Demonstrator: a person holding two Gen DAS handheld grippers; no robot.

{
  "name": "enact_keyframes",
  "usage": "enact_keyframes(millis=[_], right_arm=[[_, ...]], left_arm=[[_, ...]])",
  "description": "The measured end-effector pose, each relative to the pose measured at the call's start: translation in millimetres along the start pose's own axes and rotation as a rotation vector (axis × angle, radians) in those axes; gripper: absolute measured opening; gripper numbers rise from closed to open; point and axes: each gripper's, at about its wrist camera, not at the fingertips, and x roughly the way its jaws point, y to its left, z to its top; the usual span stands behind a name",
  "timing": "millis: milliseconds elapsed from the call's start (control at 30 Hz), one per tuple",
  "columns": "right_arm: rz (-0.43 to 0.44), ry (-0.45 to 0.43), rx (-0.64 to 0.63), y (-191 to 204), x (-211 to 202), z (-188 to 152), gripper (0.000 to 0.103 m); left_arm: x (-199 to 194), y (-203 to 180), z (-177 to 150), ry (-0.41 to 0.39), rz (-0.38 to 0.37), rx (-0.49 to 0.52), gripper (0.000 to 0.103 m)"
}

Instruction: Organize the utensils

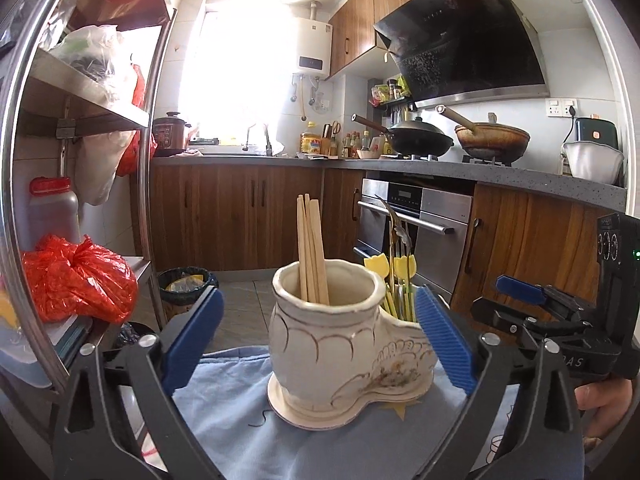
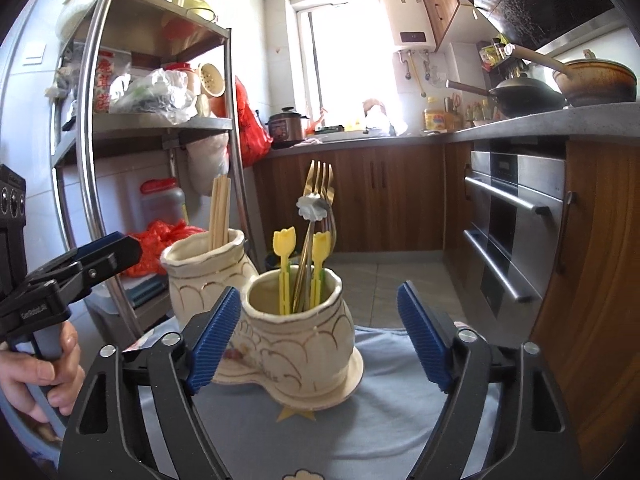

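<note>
A cream ceramic holder with two joined cups [image 1: 340, 344] stands on a light blue cloth [image 1: 240, 432]. Wooden chopsticks [image 1: 312, 248] stand in one cup. Gold forks [image 2: 320, 184], a flower-topped spoon [image 2: 313, 206] and yellow tulip picks [image 2: 285, 264] stand in the other cup [image 2: 296, 336]. My left gripper [image 1: 320, 344] is open, its blue pads either side of the holder, empty. My right gripper [image 2: 320, 340] is open around the fork cup, empty. Each gripper also shows in the other's view: the right gripper [image 1: 560, 320] and the left gripper [image 2: 68, 280].
A steel shelf rack [image 2: 160, 128] with bags and jars stands at the left. A red plastic bag [image 1: 76, 280] lies on its low shelf. Wooden cabinets, an oven [image 2: 516, 220] and a counter with woks [image 1: 420, 136] are behind. A bin [image 1: 184, 288] stands on the floor.
</note>
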Motion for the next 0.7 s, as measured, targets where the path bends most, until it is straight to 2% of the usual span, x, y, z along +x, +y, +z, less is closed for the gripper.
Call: enact_keyframes(millis=[233, 700], right_arm=[[-0.03, -0.024, -0.019, 5, -13, -14, 0.095], [-0.055, -0.038, -0.027, 9, -25, -27, 0.097]], left_arm=[[-13, -9, -20, -0.006, 0.031, 0.018, 0.097], [-28, -12, -41, -0.049, 0.079, 0.004, 0.098]])
